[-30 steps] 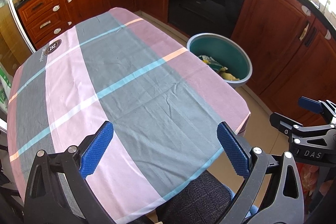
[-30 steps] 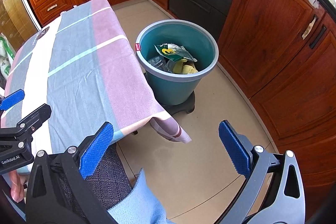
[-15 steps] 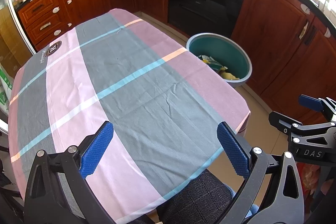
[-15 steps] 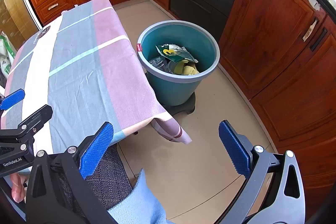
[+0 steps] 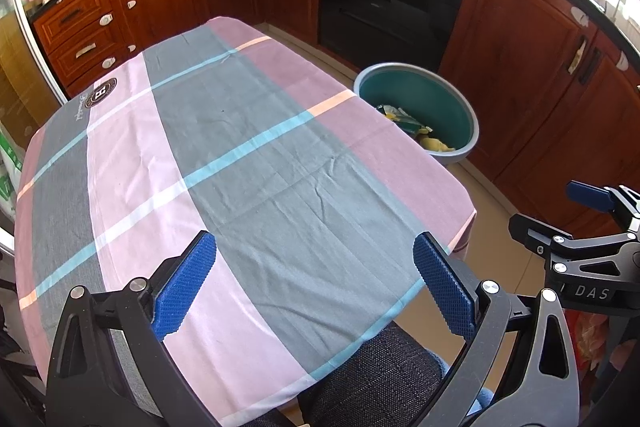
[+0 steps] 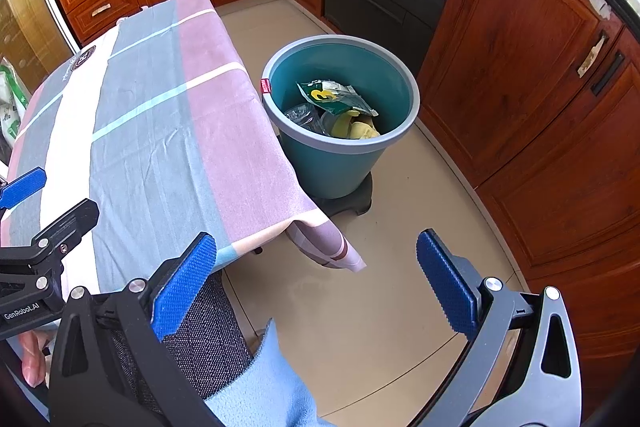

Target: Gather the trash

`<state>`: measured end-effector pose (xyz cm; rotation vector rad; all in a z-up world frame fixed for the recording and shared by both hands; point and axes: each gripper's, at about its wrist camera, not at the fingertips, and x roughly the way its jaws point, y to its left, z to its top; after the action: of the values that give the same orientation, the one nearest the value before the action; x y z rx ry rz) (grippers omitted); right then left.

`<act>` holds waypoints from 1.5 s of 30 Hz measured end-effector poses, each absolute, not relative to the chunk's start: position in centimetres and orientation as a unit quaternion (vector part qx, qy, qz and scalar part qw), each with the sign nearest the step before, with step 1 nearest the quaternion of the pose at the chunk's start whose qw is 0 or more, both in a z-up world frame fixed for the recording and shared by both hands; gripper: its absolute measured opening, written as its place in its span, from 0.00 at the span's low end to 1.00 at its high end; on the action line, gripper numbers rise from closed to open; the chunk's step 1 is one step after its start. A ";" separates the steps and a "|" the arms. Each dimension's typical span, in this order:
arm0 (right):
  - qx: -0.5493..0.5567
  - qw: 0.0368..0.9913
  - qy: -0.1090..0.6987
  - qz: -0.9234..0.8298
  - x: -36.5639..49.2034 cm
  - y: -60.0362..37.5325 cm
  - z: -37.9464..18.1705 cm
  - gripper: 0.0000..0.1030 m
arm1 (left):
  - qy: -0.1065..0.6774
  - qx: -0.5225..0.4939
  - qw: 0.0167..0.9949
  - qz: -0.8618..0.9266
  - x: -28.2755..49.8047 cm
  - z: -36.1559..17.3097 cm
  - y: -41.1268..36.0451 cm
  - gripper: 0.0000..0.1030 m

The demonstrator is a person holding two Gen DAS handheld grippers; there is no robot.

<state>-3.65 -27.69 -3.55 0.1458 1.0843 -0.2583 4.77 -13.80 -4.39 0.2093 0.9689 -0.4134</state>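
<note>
Kitchen with red-brown cabinets (image 6: 516, 39) and a beige tile floor (image 6: 384, 291); the table's striped cloth (image 5: 248, 163) shows no trash on it. All visible trash sits in the teal bin (image 6: 340, 163) just beside the table edge: green foil wrapper (image 6: 334, 98), banana peel (image 6: 356, 127), clear plastic (image 6: 300, 115). It looks light, soft, crinkly and a bit slippery, so pinch a loose edge. Left gripper (image 5: 316, 287) and right gripper (image 6: 316, 287) are both spread wide, holding nothing.
</note>
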 end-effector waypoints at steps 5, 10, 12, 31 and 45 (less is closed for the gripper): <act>0.069 0.846 0.515 -0.122 -3.6 -27.6 -3.6 0.94 | 0.462 0.100 0.859 -0.197 4.8 -4.4 -13.7 0.96; 0.067 0.846 0.516 -0.121 -3.6 -27.5 -3.7 0.94 | 0.463 0.098 0.859 -0.196 4.8 -4.5 -13.6 0.96; 0.067 0.846 0.516 -0.121 -3.6 -27.5 -3.7 0.94 | 0.463 0.098 0.859 -0.196 4.8 -4.5 -13.6 0.96; 0.068 0.845 0.518 -0.118 -3.4 -27.8 -3.9 0.94 | 0.464 0.097 0.858 -0.196 4.8 -4.7 -13.5 0.96; 0.068 0.845 0.518 -0.118 -3.4 -27.7 -3.9 0.94 | 0.467 0.089 0.854 -0.209 4.7 -5.0 -13.3 0.96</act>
<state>-3.36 -27.74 -3.87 0.1441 1.0926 -0.2489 4.70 -13.26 -5.03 0.1866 0.9822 -0.4402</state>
